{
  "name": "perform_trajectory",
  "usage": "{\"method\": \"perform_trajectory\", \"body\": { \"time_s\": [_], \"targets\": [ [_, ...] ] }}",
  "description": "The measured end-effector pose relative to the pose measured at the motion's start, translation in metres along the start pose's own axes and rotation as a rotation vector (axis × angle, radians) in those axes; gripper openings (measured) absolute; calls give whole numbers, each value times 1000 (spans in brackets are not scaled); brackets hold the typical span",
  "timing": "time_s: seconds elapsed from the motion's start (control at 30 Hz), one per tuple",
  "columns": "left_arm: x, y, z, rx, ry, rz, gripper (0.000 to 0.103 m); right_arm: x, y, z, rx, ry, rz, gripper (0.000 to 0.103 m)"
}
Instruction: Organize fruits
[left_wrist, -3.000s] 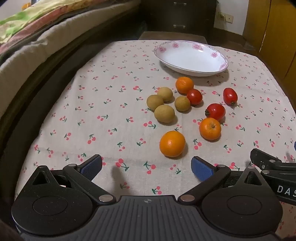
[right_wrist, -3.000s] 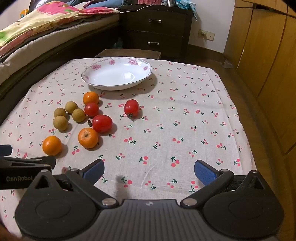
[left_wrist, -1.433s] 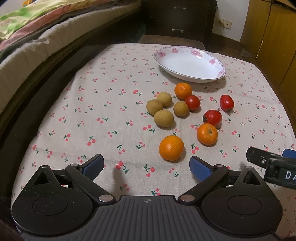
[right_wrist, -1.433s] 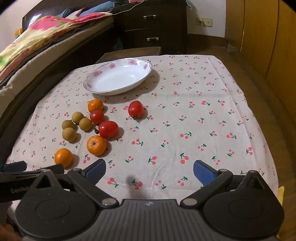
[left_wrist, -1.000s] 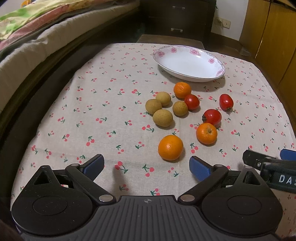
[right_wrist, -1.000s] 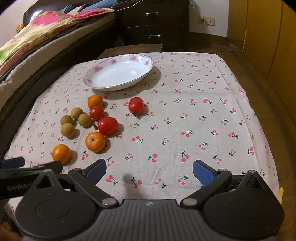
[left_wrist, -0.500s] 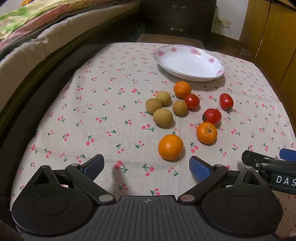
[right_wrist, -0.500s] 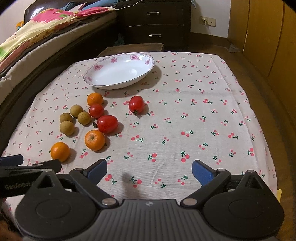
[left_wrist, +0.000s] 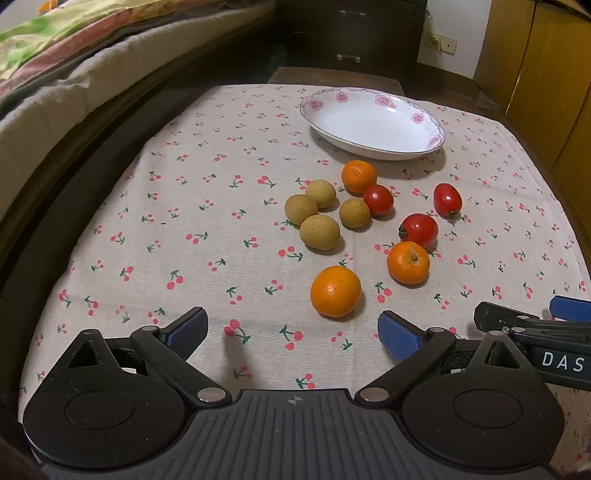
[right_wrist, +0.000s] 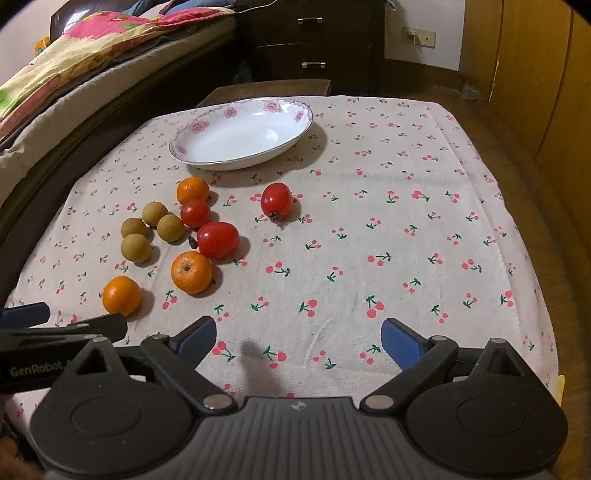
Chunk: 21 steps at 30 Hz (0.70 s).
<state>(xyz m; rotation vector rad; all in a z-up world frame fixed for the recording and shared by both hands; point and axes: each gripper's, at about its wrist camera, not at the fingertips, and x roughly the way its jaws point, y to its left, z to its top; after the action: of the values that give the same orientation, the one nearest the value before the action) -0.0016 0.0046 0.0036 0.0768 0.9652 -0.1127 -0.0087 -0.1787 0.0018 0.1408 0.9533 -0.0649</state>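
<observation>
Loose fruit lies on the cherry-print tablecloth (left_wrist: 221, 206): three oranges, the nearest (left_wrist: 335, 291) (right_wrist: 122, 295) just beyond my left gripper, three red tomatoes, one (right_wrist: 276, 201) apart to the right, and several tan longans (left_wrist: 319, 232) (right_wrist: 136, 248). An empty white floral plate (left_wrist: 373, 127) (right_wrist: 242, 134) sits behind them. My left gripper (left_wrist: 291, 332) is open and empty at the table's near edge. My right gripper (right_wrist: 298, 339) is open and empty beside it, to its right.
A bed with blankets (left_wrist: 55, 74) runs along the left. A dark dresser (right_wrist: 314, 40) stands behind the table, and wooden cabinets (right_wrist: 535, 66) are on the right. The right half of the cloth (right_wrist: 424, 240) is bare.
Both grippers stay open. The right gripper has eased slightly forward toward the fruit; the left has barely moved. No fruit has moved.
</observation>
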Motion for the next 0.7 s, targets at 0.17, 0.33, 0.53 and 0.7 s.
{"method": "perform_trajectory", "body": {
  "time_s": [0.17,0.33,0.53,0.7],
  "targets": [
    [0,1,0,1,-1,-2,100,-1,-1,1,16,-10,26,96],
    [0,0,0,6,-3,0,100,-1,0,2,11,-12,16,96],
    [1,-1,0,12,-10,5,100,-3,-5,3,22,-23,10,96],
    [-1,4,1,-2,-36,-15,100,-2,-3,6,7,-21,27,91]
  ]
}}
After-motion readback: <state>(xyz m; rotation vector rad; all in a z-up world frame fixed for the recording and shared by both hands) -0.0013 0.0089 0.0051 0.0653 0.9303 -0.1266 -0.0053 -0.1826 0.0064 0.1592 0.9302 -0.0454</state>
